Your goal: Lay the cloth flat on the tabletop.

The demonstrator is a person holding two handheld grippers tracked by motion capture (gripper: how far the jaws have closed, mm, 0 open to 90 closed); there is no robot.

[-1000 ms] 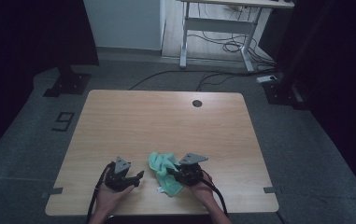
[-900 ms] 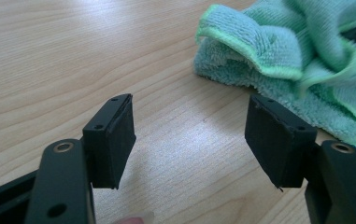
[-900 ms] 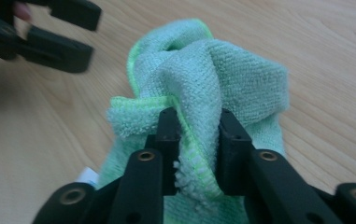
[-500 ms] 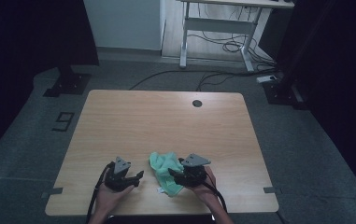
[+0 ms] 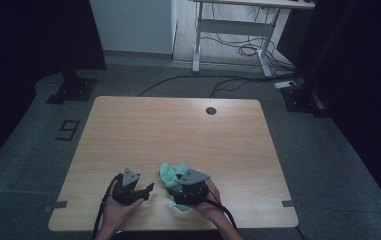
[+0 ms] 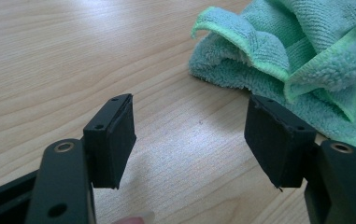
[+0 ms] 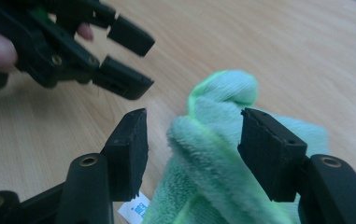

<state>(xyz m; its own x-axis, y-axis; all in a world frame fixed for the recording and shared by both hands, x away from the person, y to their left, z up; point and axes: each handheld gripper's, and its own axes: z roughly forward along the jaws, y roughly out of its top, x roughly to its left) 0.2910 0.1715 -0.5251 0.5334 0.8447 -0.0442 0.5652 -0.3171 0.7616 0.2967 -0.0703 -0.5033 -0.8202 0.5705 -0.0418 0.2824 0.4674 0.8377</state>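
Observation:
A crumpled green microfibre cloth (image 5: 169, 172) lies on the wooden table (image 5: 178, 130) near its front edge. My right gripper (image 5: 179, 184) is at the cloth's near right side. In the right gripper view, this gripper (image 7: 192, 140) is open, and a raised fold of the cloth (image 7: 217, 135) stands between its jaws without being pinched. My left gripper (image 5: 147, 190) rests just left of the cloth, open and holding nothing. In the left gripper view, its jaws (image 6: 189, 121) are spread over bare wood, with the cloth (image 6: 297, 60) ahead to the right. The left gripper (image 7: 136, 60) also shows in the right gripper view.
A white label (image 7: 136, 207) sticks out from the cloth's near edge. A dark round grommet (image 5: 210, 110) sits near the table's far edge. Beyond the table stand a white desk frame (image 5: 238, 30), floor cables (image 5: 228, 82) and black stand bases (image 5: 73, 90).
My right gripper has shifted slightly left, further onto the cloth. The left gripper has barely moved.

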